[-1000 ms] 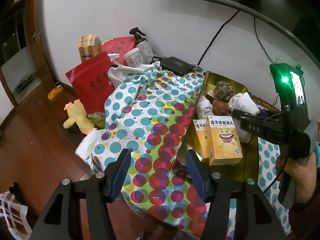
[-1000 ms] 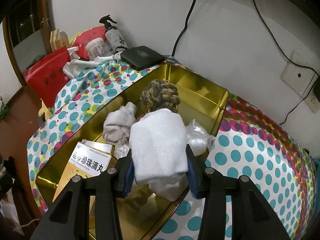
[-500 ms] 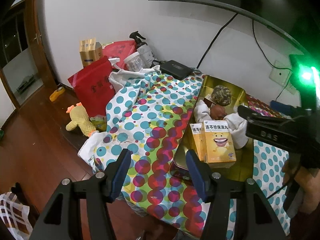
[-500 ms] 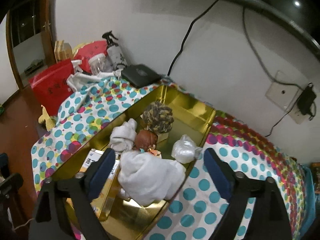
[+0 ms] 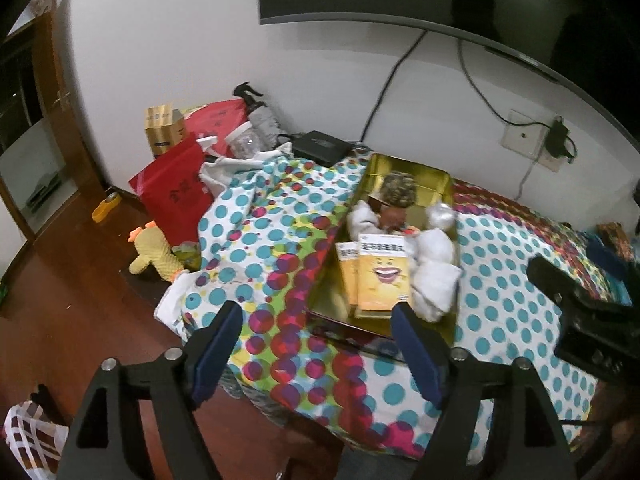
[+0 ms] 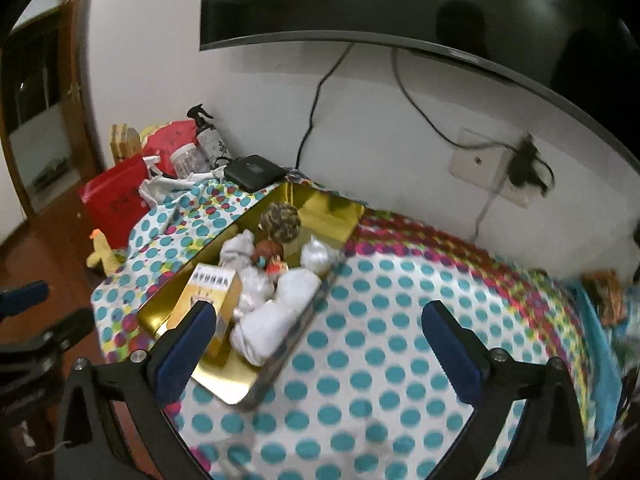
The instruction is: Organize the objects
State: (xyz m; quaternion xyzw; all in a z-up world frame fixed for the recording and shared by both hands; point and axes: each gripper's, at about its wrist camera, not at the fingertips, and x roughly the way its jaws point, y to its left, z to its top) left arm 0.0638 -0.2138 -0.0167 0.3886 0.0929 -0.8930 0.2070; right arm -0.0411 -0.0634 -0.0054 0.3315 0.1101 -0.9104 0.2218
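Note:
A gold tray (image 5: pixel 412 164) (image 6: pixel 320 204) lies on the dotted cloth. It holds two yellow medicine boxes (image 5: pixel 384 272) (image 6: pixel 212 288), a rolled white cloth (image 5: pixel 434 276) (image 6: pixel 272 320), a rope ball (image 5: pixel 396 188) (image 6: pixel 280 218), a brown round object (image 5: pixel 394 216) and a white plastic bag (image 6: pixel 318 252). My left gripper (image 5: pixel 316 314) hangs above the tray's near end, its jaws opening with nothing between them. My right gripper (image 6: pixel 320 312) hovers over the cloth right of the tray, jaws also opening and empty.
Left of the table stand a red bag (image 5: pixel 176 196), a gold carton (image 5: pixel 164 132), a spray bottle (image 5: pixel 260 116) and a jar (image 5: pixel 244 142). A yellow plush toy (image 5: pixel 152 252) lies on the floor. A black box (image 5: pixel 320 148) sits behind the tray.
The right gripper let go of the white cloth, which now lies in the tray, and drew back and up. The left gripper also pulled back, and its jaws widened.

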